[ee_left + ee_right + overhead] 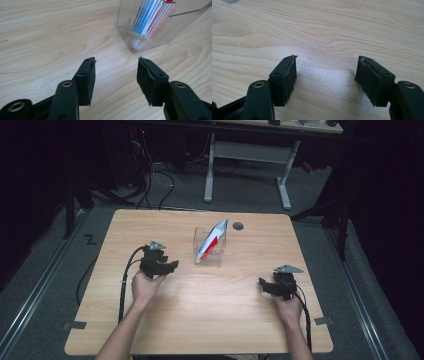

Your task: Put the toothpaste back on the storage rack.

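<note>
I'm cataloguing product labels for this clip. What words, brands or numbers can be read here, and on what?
None can be read.
The tube in the clear ribbed container: dark print runs along its blue stripe in the left gripper view, too blurred to read.
In the high view, the tube shows only white, blue and red areas, too small to read.

Right claw (326, 62) jaws wide apart, nothing between, above bare wooden table (337, 25).

The surface (50, 37) is pale, matt wood grain. The box (160, 32) is clear ribbed glossy plastic, holding a glossy plastic tube (147, 17).
</note>
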Available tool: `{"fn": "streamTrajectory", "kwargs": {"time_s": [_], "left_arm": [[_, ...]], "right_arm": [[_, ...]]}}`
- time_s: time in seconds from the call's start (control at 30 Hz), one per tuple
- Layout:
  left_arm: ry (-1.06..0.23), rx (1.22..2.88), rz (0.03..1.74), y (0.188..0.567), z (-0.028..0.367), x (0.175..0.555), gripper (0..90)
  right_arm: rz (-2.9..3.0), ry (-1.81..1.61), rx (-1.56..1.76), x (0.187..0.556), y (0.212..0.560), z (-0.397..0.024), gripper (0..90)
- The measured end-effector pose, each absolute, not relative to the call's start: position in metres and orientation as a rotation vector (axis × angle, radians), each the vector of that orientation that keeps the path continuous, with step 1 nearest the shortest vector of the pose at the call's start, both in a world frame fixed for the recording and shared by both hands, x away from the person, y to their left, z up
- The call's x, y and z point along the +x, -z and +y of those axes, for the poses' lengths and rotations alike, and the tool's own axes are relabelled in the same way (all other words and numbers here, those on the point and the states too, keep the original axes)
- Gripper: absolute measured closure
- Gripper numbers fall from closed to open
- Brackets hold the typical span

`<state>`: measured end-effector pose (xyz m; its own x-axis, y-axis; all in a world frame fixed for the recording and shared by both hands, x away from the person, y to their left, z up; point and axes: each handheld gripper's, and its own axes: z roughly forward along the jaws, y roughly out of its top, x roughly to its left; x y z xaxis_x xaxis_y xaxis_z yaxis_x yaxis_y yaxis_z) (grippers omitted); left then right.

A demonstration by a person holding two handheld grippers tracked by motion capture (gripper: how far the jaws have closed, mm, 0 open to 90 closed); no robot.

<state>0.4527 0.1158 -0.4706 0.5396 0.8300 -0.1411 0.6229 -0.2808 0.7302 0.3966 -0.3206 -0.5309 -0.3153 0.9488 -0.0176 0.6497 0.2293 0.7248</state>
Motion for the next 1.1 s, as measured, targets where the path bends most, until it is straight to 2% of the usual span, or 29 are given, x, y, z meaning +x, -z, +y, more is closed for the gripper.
{"fn": "streamTrajectory", "kwargs": {"time_s": [0.53, 1.1], "left_arm": [[-0.326, 2.011, 1.19, 0.478, 0.118, 0.448, 49.4], [-0.313, 2.041, 1.234, 0.512, 0.116, 0.434, 49.1]], "right_arm": [[2.048, -0.864, 1.466, 0.397, 0.531, -0.321, 33.1], [2.048, -0.864, 1.466, 0.397, 0.531, -0.321, 33.1]]}}
